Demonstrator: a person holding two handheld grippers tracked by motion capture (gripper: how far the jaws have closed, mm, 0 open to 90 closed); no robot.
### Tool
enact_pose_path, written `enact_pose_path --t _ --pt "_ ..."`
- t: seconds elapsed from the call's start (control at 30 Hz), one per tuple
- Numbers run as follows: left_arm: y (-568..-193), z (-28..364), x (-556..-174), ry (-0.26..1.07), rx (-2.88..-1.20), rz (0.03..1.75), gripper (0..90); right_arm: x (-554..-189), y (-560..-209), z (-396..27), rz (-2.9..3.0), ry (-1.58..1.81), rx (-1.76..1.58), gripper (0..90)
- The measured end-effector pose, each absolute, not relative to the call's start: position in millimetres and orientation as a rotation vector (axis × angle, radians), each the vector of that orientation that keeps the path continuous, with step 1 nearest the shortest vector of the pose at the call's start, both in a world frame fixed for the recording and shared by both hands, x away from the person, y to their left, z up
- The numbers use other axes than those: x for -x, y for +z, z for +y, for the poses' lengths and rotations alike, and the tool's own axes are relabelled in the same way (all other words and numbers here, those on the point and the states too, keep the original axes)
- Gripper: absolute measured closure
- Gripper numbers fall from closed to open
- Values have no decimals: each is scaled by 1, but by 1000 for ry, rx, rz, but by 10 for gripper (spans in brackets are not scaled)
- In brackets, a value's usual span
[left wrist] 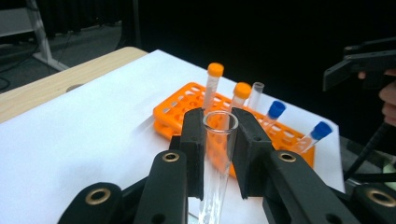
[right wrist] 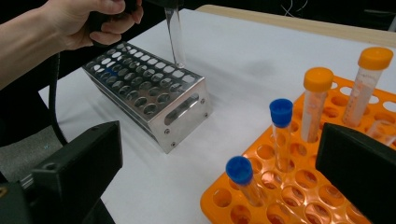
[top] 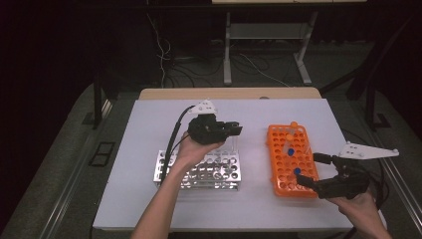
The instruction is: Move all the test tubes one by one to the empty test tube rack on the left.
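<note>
A white table [top: 149, 199] stands in a dark room. Nearest, the right claw [top: 314, 173] gapes wide and empty beside an orange rack [top: 278, 185] of blue- and orange-capped tubes. Farther off, the left claw [left wrist: 219, 154] clamps a clear, uncapped glass tube [left wrist: 218, 154]. The tube hangs upright, open mouth up and rounded end down, just above the far end of the metal rack [right wrist: 154, 100].

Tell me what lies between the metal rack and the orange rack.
Nothing: in the high view, bare white table separates the metal rack from the orange rack.
</note>
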State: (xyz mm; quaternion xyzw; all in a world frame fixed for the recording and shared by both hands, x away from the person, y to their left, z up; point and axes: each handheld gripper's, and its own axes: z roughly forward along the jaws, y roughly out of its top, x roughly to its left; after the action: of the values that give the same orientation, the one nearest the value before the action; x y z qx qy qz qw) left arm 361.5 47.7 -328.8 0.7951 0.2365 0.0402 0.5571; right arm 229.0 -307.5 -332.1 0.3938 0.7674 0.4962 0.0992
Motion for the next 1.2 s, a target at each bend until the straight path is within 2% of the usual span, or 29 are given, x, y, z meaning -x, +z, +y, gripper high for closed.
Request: enact_pose_path --t 0.63,0.97,1.2 --pt "-361 47 -366 97 -1918 570 748 -230 -350 -314 2269 1476 -1214 4" --pt "-371 39 -363 120 -1984 534 748 -231 -354 -314 2272 1488 -1219 4" --pt "-372 39 -363 118 -1971 551 744 -231 -357 -316 2272 1488 -1225 4"
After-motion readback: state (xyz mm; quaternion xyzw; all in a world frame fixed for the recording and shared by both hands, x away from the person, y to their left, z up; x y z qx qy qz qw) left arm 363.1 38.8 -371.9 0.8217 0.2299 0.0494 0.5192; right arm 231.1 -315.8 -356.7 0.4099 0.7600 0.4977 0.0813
